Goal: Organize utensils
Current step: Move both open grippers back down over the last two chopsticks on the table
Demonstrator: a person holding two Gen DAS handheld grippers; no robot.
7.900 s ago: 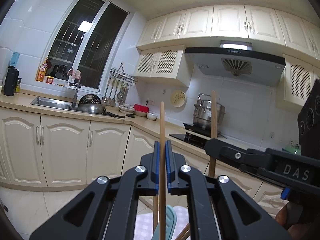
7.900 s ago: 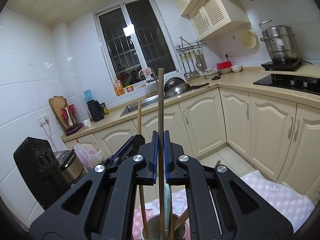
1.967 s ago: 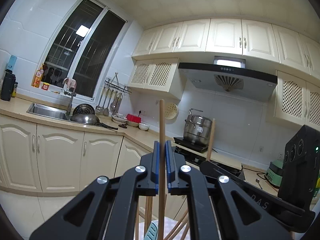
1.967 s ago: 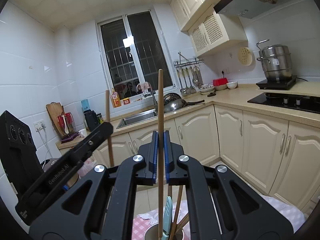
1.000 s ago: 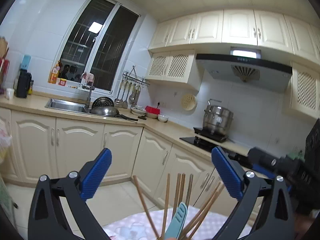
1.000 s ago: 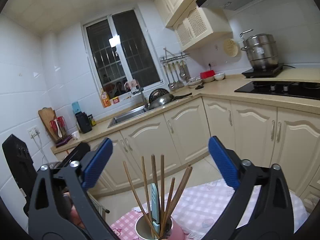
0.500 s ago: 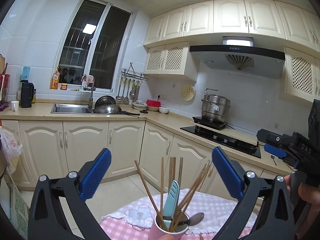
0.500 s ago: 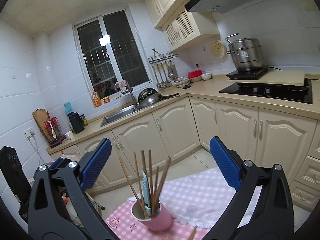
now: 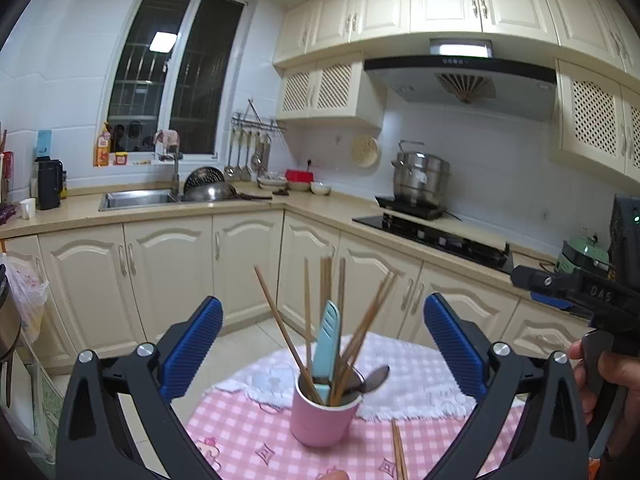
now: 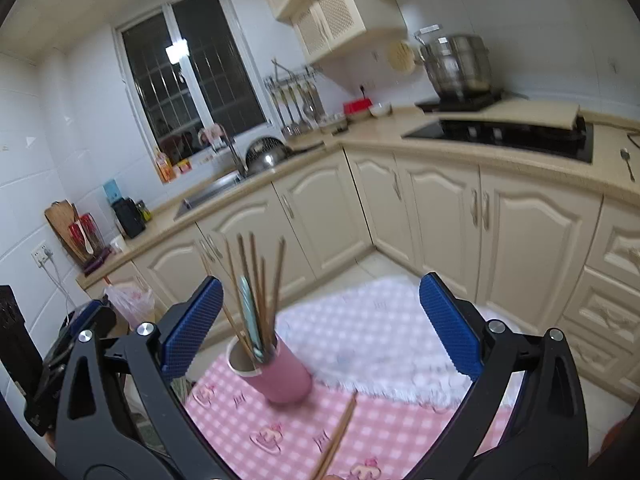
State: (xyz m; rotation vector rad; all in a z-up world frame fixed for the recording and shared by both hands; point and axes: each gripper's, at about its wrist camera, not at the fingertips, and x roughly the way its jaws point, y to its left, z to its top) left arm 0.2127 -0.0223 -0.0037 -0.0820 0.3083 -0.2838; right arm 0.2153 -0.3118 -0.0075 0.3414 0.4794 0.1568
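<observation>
A pink cup stands on the pink checked tablecloth. It holds several wooden chopsticks, a light blue utensil and a metal spoon. My left gripper is open and empty, above and behind the cup. My right gripper is open and empty, with the cup low and left between its jaws. Loose chopsticks lie on the cloth in front of the cup; they also show in the right wrist view.
The right gripper's body and a hand show at the right of the left wrist view. Cream cabinets, a sink and a stove lie beyond the table. A white lace cloth covers the far table part.
Both grippers have opened and let go of their chopsticks, which now stand in the cup. Both have pulled back and tilted down, so the cup and tablecloth show more fully.
</observation>
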